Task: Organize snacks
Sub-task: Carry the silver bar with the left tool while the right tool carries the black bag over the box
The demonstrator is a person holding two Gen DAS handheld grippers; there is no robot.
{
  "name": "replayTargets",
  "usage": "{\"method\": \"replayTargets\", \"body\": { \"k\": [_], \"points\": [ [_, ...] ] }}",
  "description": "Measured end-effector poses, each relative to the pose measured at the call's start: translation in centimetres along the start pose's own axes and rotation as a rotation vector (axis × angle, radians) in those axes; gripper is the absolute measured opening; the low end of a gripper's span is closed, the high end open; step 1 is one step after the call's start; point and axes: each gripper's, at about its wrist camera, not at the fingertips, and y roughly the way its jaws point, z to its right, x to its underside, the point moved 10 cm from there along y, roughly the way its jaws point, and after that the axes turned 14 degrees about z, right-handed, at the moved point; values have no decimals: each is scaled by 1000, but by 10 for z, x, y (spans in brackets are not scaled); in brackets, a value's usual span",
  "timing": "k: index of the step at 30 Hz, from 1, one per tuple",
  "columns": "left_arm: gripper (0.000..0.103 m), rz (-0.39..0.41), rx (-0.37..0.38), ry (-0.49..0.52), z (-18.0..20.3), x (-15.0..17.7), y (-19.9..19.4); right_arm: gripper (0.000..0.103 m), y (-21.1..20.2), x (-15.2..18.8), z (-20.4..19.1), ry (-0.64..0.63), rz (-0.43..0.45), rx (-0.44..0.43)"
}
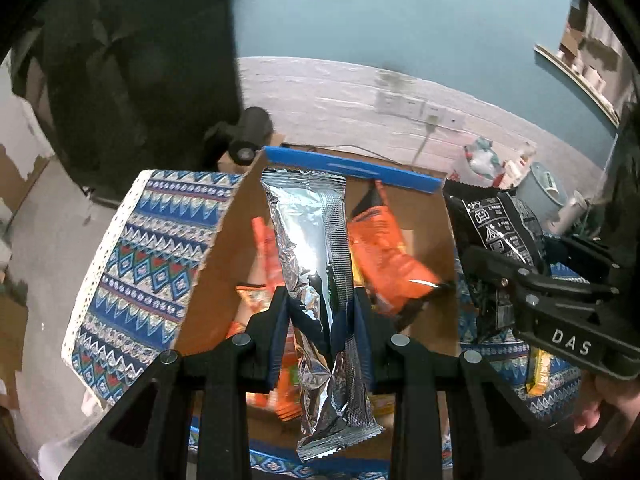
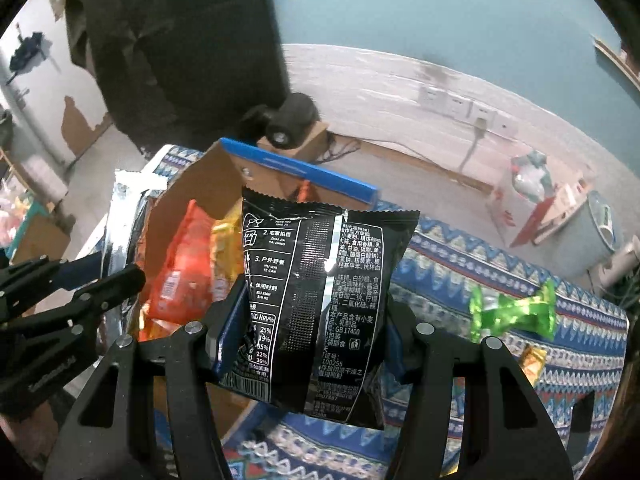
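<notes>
My left gripper (image 1: 320, 304) is shut on a long silver foil snack pack (image 1: 310, 264), which hangs over an open cardboard box (image 1: 224, 256) with a blue-edged flap. Orange snack packs (image 1: 384, 248) lie inside the box. My right gripper (image 2: 312, 312) is shut on a black snack bag (image 2: 320, 300) with white print, held beside the box's right side. That bag (image 1: 500, 224) and the right gripper (image 1: 532, 292) also show at the right of the left wrist view. In the right wrist view the left gripper (image 2: 80, 300) and the silver pack (image 2: 124, 216) appear at the left.
The box (image 2: 200, 196) stands on a blue patterned cloth (image 2: 480, 264). A green wrapped candy (image 2: 516, 312) and a small yellow packet (image 2: 532, 364) lie on the cloth to the right. A black cylinder (image 2: 292, 120) sits on a wooden block behind the box. A person's fingers (image 1: 592, 412) show at lower right.
</notes>
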Motion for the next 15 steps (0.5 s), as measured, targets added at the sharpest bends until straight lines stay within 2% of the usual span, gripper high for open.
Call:
{"method": "replayTargets", "body": {
  "k": [12, 15],
  "points": [
    [31, -46, -48, -28, -30, 13, 11, 57, 21, 6, -39, -26, -38, -51],
    [36, -57, -61, -31, -34, 15, 12, 57, 25, 9, -43, -17, -51, -63]
  ]
}}
